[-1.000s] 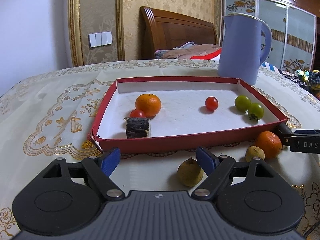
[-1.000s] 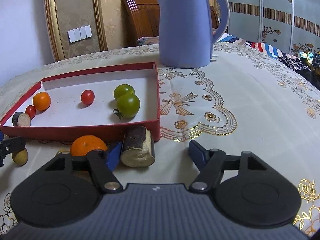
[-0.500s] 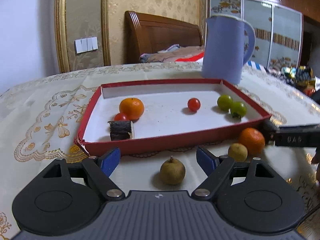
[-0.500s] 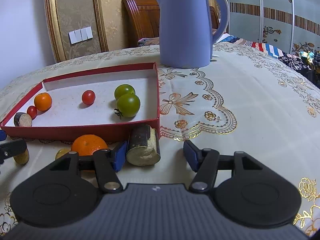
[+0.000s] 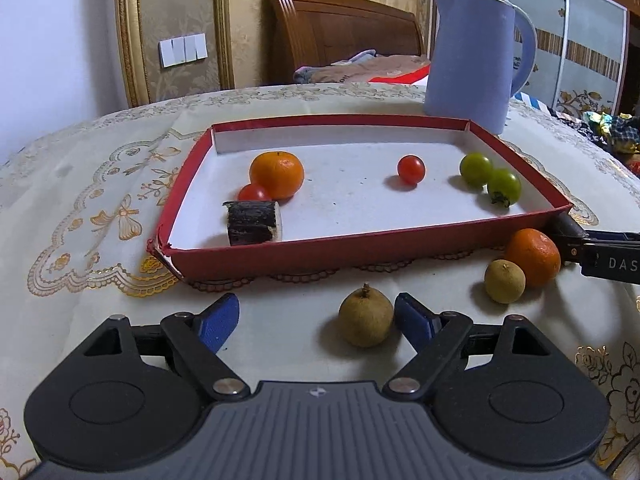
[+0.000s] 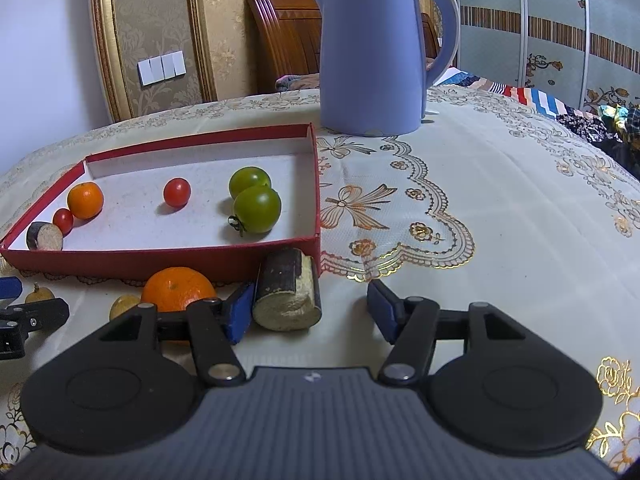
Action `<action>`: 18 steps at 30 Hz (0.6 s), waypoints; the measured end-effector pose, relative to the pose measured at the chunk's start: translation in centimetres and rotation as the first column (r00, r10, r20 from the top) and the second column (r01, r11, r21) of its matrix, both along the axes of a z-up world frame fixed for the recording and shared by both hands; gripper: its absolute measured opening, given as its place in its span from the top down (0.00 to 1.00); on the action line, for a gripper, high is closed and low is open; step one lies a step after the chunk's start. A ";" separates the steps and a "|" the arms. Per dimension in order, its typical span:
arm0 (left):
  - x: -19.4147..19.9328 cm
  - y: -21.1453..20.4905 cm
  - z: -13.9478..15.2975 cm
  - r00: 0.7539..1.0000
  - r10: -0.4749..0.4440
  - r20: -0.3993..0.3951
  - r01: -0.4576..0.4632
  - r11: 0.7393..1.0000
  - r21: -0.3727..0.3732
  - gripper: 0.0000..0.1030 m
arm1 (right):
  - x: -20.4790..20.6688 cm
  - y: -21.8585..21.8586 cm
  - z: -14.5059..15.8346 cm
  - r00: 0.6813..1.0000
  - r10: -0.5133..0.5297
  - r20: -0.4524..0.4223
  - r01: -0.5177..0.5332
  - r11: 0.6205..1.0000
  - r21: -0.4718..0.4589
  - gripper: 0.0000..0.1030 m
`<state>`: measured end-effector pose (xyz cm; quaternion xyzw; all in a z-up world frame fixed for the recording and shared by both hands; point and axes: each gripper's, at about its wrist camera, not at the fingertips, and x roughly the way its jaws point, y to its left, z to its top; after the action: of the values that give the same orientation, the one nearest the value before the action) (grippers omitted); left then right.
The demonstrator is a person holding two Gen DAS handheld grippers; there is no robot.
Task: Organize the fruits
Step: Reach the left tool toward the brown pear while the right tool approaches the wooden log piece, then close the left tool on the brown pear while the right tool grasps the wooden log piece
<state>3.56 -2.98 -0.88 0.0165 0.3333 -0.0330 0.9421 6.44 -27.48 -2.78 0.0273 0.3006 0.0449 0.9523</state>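
A red tray [image 5: 360,254] [image 6: 120,266] holds an orange, two red tomatoes, two green tomatoes and a dark cane piece [image 5: 253,223]. My left gripper [image 5: 316,322] is open, with a brown longan [image 5: 365,316] between its fingers, close to the right pad. A second longan [image 5: 505,281] and an orange [image 5: 534,257] lie to the right. My right gripper [image 6: 310,312] is open around a cane piece [image 6: 288,296] that lies against the left pad, by the tray's corner. The orange [image 6: 178,288] sits left of it.
A blue kettle [image 6: 374,52] [image 5: 472,60] stands behind the tray's right end. The table wears a cream embroidered cloth [image 6: 500,208]. A bed headboard [image 5: 340,36] and wardrobe are behind. The right gripper's finger shows in the left wrist view [image 5: 600,256].
My left gripper has shifted left and forward, so the longan now sits by its right pad. My right gripper has advanced slightly around the cane piece.
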 end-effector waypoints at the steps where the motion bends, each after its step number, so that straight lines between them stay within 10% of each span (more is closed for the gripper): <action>1: 0.0 0.0 0.0 1.000 0.001 0.001 -0.001 1.000 0.000 0.18 | 0.0 0.0 0.0 1.000 0.000 0.000 0.000 1.000 -0.001 0.42; 18: 0.0 -0.5 0.2 0.997 0.030 0.064 -0.033 0.999 0.043 0.30 | 0.0 -0.1 0.0 1.000 0.000 0.003 0.000 1.000 0.015 0.42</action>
<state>3.55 -3.43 -0.66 0.0331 0.3041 -0.0100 0.9520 6.45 -27.62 -2.80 0.0342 0.2986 0.0471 0.9526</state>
